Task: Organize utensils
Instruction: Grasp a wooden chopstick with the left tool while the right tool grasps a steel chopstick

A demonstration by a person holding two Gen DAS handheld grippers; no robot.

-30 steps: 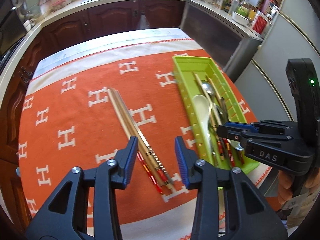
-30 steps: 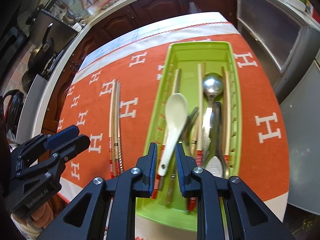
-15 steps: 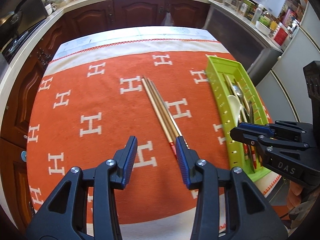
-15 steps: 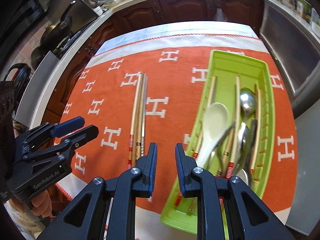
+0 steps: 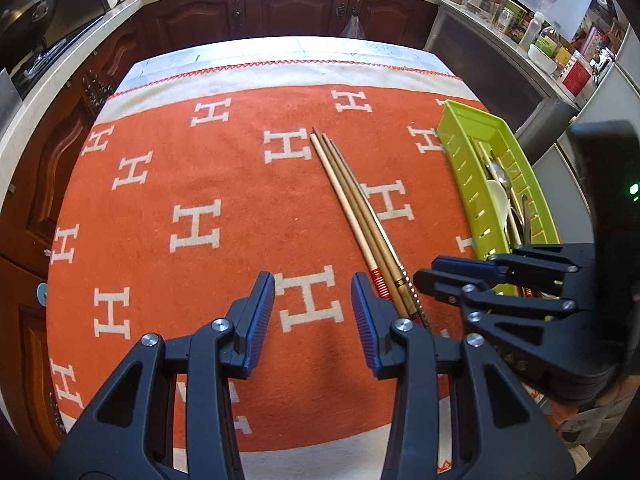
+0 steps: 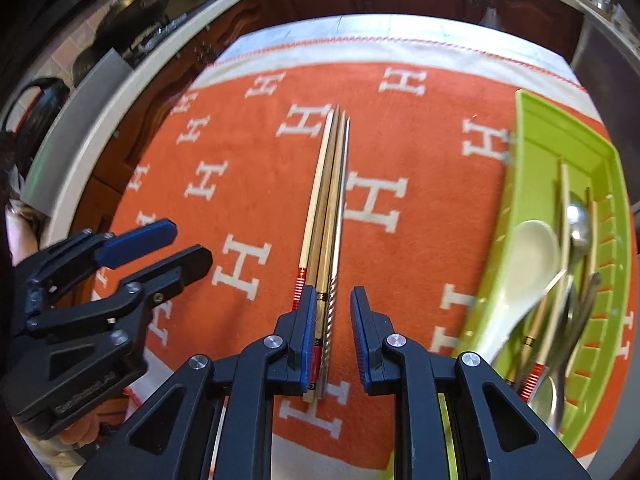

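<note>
1. Looking down from each hand-held gripper, the nearest things are the black two-finger tongs with blue pads, both tilted steeply toward the table.
2. The left gripper [image 5: 313, 318] has its jaws moderately apart, with nothing between them but the cloth and one white letter H.
3. The right gripper [image 6: 331, 336] has its jaws narrowly apart and empty. The thick ends of the chopsticks [image 6: 325, 216] lie just under and beside its left-hand pad, partly inside the gap; the pads do not press on them.
4. Seen from the left gripper, those same chopsticks [image 5: 354, 208] lie just right of its right-hand finger, with the right gripper [image 5: 460, 286] hanging above their red-banded ends.
5. There are three sticks side by side, touching along their length: one pale with red bands, one darker wood, one metal with a ridged end. Their thin tips point away from both tongs.
6. They rest on an orange tablecloth [image 5: 224, 184] patterned with white letters H.
7. Farther right of the right gripper stands a lime green utensil tray [image 6: 560, 140]. It holds a white ceramic spoon [image 6: 532, 248], a metal spoon [image 6: 578, 220] and more chopsticks, loosely piled.
8. Beyond the table, farthest from both tongs, run dark wooden cabinets [image 5: 304, 8] under a pale countertop.
</note>
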